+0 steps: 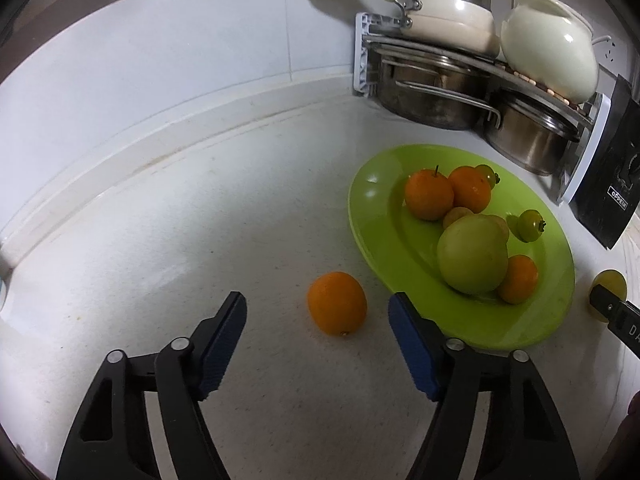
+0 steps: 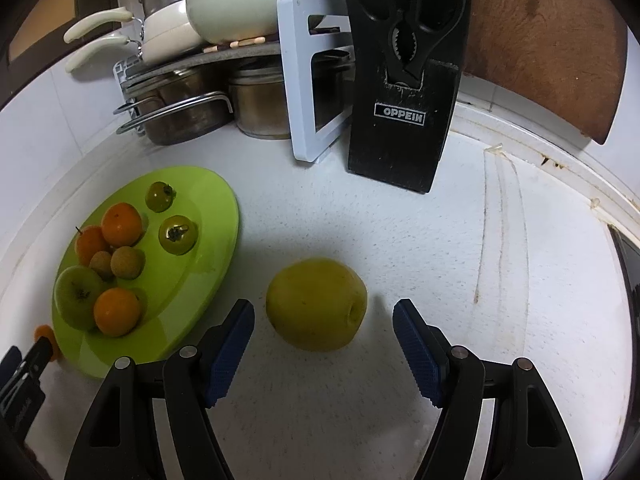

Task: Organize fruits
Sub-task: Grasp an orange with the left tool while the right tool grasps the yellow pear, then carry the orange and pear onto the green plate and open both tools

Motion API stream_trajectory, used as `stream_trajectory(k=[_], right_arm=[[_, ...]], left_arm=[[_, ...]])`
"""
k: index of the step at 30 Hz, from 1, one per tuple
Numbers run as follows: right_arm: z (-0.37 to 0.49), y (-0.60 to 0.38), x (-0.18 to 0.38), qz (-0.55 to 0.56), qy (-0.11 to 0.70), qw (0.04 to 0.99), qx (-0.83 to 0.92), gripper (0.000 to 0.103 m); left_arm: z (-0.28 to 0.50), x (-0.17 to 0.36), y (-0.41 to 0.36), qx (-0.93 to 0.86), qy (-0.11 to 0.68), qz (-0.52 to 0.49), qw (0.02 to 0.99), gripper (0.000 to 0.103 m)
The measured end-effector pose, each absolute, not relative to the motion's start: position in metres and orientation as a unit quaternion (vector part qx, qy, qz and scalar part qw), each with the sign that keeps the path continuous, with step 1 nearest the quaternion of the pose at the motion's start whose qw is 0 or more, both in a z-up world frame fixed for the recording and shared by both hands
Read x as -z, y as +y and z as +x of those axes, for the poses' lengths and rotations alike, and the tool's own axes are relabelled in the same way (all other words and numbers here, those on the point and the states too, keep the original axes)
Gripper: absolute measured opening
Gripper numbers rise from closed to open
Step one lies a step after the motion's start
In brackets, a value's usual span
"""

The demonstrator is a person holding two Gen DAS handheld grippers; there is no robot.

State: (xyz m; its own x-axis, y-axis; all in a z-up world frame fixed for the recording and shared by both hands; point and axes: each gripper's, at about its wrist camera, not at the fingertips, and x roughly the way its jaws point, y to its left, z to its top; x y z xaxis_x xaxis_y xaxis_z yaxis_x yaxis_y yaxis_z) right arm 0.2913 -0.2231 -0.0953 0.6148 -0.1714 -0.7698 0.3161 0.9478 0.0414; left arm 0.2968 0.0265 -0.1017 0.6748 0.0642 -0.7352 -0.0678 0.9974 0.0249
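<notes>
A loose orange (image 1: 337, 303) lies on the white counter, just left of the green plate (image 1: 372, 216). My left gripper (image 1: 318, 300) stands open with the orange between its blue pads, neither pad touching it. The plate holds several oranges, a big green apple (image 1: 472, 254) and small green fruits. In the right wrist view a yellow apple (image 2: 316, 305) lies on the counter right of the plate (image 2: 216, 216). My right gripper (image 2: 324, 310) is open around it, its pads apart from the fruit. The left gripper's tip (image 2: 38, 354) shows at the lower left, over the orange (image 2: 42, 333).
A corner rack (image 1: 362, 56) carries cream pots above and steel pots (image 1: 432, 92) below, behind the plate. A black knife block (image 2: 404, 92) and a white rack panel (image 2: 304, 80) stand behind the yellow apple. A brown board (image 2: 544, 40) leans at the back right.
</notes>
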Motion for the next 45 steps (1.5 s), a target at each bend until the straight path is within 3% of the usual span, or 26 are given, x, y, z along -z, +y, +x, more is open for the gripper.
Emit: stream_trajectory(k=[4,11,28,45], right_arm=[[0.295,-0.223,0.098,0.091,0.422,0.893,0.130,0.072],[0.299,-0.223,0.101,0.090,0.427,0.891,0.127,0.058],[0.295,-0.223,0.097,0.094,0.422,0.895,0.106,0.054],[0.278,-0.208,0.054,0.064,0.383,0.920,0.048,0.054]], left_arm=[[0.303,0.104,0.026,-0.029,0.408,-0.004,0.912,0.054],[0.309,0.107,0.025,-0.016,0.418,-0.005,0.908,0.033],[0.301,0.096,0.023,-0.012,0.395,0.010,0.919,0.032],[0.272,0.061,0.020,0.033,0.362,0.015,0.932,0.032]])
